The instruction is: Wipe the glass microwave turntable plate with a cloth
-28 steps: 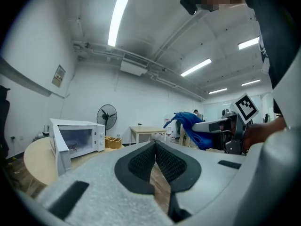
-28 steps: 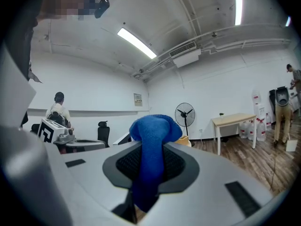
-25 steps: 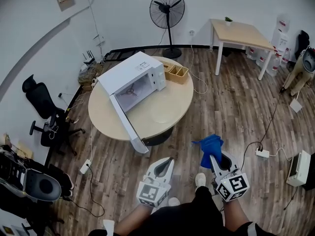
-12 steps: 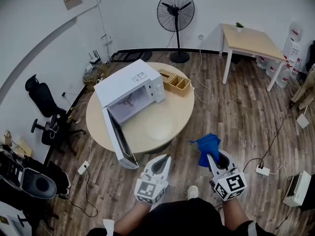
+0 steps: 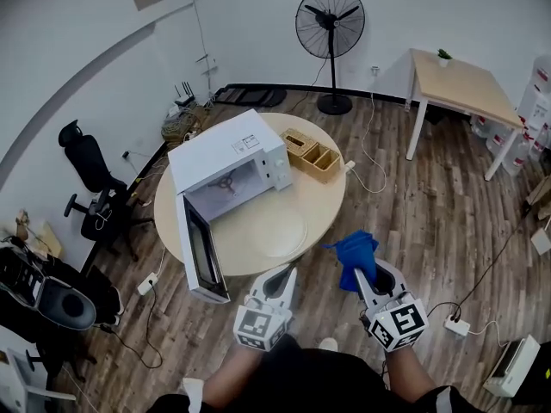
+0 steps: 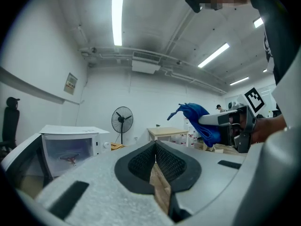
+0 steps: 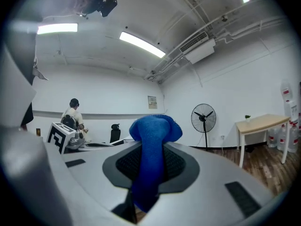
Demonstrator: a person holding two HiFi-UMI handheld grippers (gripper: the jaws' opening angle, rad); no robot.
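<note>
Since a second ago the person has stepped closer to the round table (image 5: pixel 320 198), so the table and the microwave (image 5: pixel 225 147) sit lower and nearer in the head view, and both grippers now reach about to the table's near edge. The left gripper (image 5: pixel 287 274) is held low in front of the person with its jaws together and nothing between them; in its own view the two dark pads meet at the tip and only wood floor shows through the slit below. The right gripper (image 5: pixel 360 275) is clamped on the blue cloth (image 5: pixel 354 249), which bunches up above the jaw tips and hangs down between the pads in the right gripper view. The cloth is held in the air just off the table's edge, not touching the table. The glass turntable plate (image 5: pixel 281 231) lies flat on the tabletop in front of the microwave, near the edge closest to the person, and shows only as a faint clear disc. The microwave door (image 5: pixel 196 249) stands swung wide open, reaching past the table's rim, and the plate's roller support (image 5: pixel 225 181) is bare inside the cavity. A wooden organiser box (image 5: pixel 312 155) rests on the table just beside the microwave. Farther off stand a pedestal fan (image 5: pixel 330 22), a light wooden desk (image 5: pixel 461 83) and a black office chair (image 5: pixel 86 163).
</note>
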